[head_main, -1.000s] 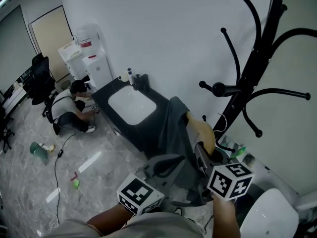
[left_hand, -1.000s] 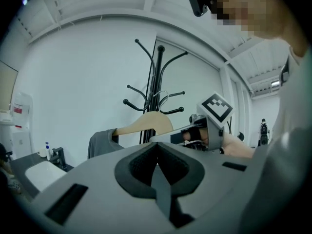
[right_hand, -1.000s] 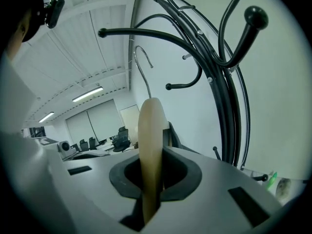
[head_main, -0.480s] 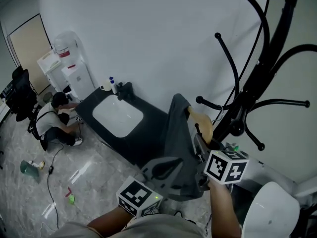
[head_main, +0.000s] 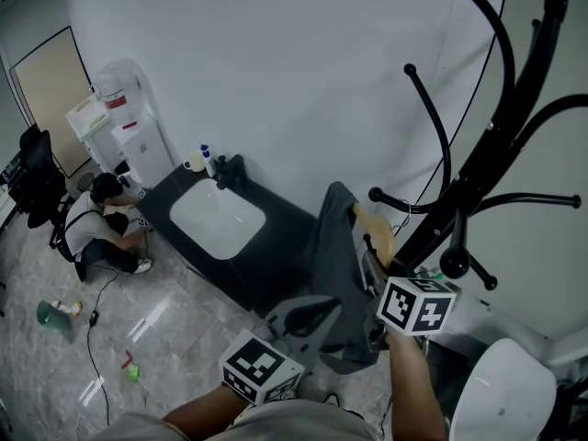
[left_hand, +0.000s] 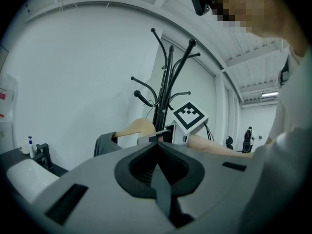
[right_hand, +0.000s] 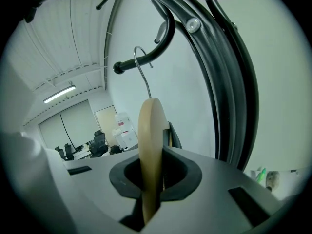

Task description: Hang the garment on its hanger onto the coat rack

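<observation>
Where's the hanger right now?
In the head view the hanger sits lower right of centre, clamped in the right gripper with the garment draped over it, just left of the coat rack, its hook not yet on an arm.

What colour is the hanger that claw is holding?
Light tan wood hanger, clearest in the right gripper view.

A white wall is filling the background above a glossy grey marbled floor. A dark counter holding a white sink is standing beside a water dispenser, and a person is crouching there.
</observation>
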Demonstrator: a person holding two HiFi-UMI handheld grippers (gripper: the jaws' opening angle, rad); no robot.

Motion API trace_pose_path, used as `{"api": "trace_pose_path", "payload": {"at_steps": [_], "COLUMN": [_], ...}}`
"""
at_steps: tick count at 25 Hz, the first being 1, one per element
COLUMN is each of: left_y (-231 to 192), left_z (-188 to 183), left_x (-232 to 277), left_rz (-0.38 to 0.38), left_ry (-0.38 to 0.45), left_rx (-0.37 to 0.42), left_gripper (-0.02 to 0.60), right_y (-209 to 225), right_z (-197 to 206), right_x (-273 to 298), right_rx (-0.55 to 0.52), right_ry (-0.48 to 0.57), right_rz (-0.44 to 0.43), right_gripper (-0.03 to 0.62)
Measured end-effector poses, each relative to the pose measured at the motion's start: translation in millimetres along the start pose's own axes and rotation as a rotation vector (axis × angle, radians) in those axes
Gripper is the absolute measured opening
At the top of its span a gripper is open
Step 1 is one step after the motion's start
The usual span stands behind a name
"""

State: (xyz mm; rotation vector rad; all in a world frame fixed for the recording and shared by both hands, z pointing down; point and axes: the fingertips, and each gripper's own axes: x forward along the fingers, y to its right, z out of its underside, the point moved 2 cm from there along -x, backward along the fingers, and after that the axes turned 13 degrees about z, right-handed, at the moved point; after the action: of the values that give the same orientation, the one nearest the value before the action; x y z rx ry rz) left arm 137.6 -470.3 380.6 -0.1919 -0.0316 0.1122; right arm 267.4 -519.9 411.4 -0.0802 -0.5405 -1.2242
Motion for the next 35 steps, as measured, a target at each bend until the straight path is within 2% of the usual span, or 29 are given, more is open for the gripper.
{"api": "trace_pose_path", "payload": {"at_steps": [8, 12, 16, 23, 28, 31, 33, 35], "left_y": [6, 11, 16, 37, 51, 61, 66, 72], "left_z": [3, 3, 2, 0, 1, 0, 1, 0], "left_x": [5, 10, 18, 26, 35, 39, 42, 47], "left_rz": [-0.008, -0.01, -0.018, -0.03, -0.041, -0.046, -0.05, -0.053], "left_ry": [-0.011, -0.013, -0.015, -0.011, -0.013, -0.012, -0.015, -0.018], "left_rx": [-0.004, -0.001, 0.004, 0.016, 0.024, 0.027, 0.03, 0.036], "left_gripper": [0.006, 0.006, 0.006, 0.006, 0.006, 0.006, 0.006, 0.006], "right_y": [15, 16, 19, 25, 30, 27, 21, 16], "right_z": [2, 1, 2, 0, 0, 0, 1, 3], "right_x": [5, 2, -5, -42, -79, -106, -121, -133], "right_rx": [-0.023, -0.035, -0.081, -0.187, -0.259, -0.291, -0.298, -0.31], "right_ry": [0.017, 0.03, 0.034, 0.095, 0.158, 0.2, 0.211, 0.217], "right_rz": [0.015, -0.014, -0.015, 0.052, 0.069, 0.043, -0.007, -0.063], "right_gripper": [0.037, 0.037, 0.084, 0.092, 0.091, 0.064, 0.025, 0.017]}}
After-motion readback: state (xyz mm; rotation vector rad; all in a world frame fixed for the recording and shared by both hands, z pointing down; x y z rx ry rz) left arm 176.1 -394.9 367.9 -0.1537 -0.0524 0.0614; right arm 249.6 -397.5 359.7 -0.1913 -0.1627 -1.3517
